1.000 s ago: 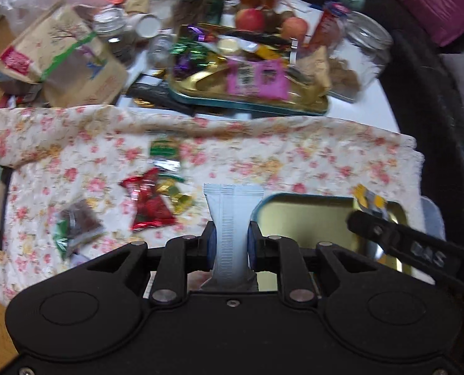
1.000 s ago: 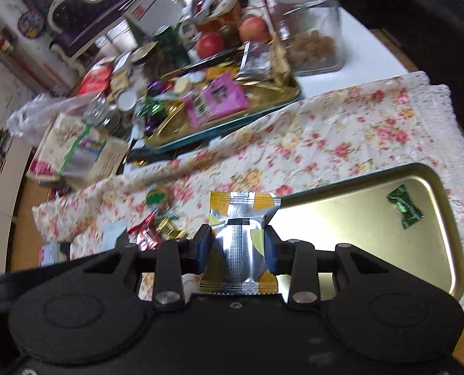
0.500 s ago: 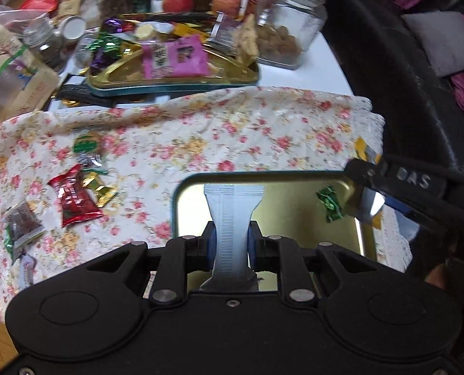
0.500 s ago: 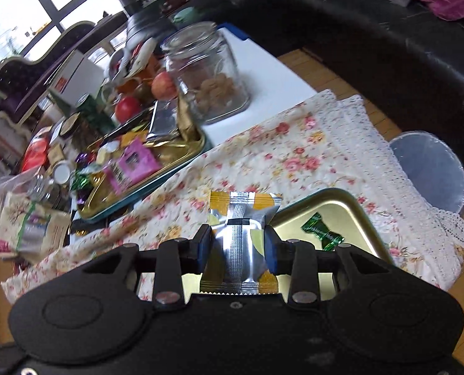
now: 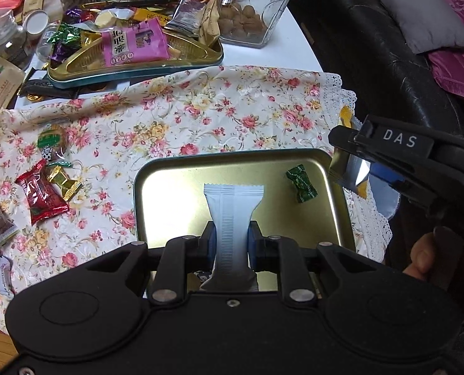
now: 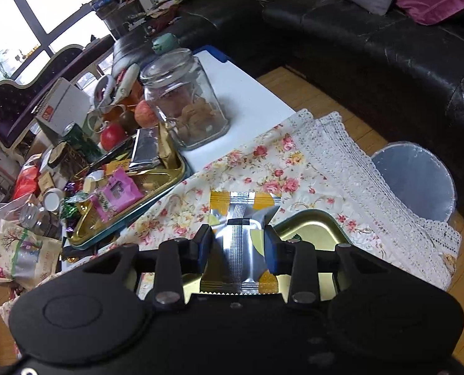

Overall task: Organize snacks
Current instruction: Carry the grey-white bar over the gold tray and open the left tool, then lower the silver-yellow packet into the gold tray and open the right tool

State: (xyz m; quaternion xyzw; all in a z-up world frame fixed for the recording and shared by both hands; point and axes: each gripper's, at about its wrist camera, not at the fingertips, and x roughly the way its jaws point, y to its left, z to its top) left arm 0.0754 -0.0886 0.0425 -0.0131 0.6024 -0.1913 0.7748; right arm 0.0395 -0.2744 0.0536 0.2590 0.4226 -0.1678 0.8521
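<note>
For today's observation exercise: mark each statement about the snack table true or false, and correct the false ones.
1. The left gripper holds a white packet. True.
2. The gold tray in front is empty. False: a green candy lies in it.
3. The right gripper holds a silver and yellow packet. True.
4. The glass jar is empty. False: it holds brown pieces.
5. The red candy lies in the tray. False: it lies on the floral cloth.

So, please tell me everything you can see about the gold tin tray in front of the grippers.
The gold tin tray is a shallow rectangular metal tray with rounded corners, a raised rim and a shiny golden inside. It lies flat on the floral tablecloth, near its lace edge. One green wrapped candy lies inside. The left gripper holds a white snack packet over it.
</note>
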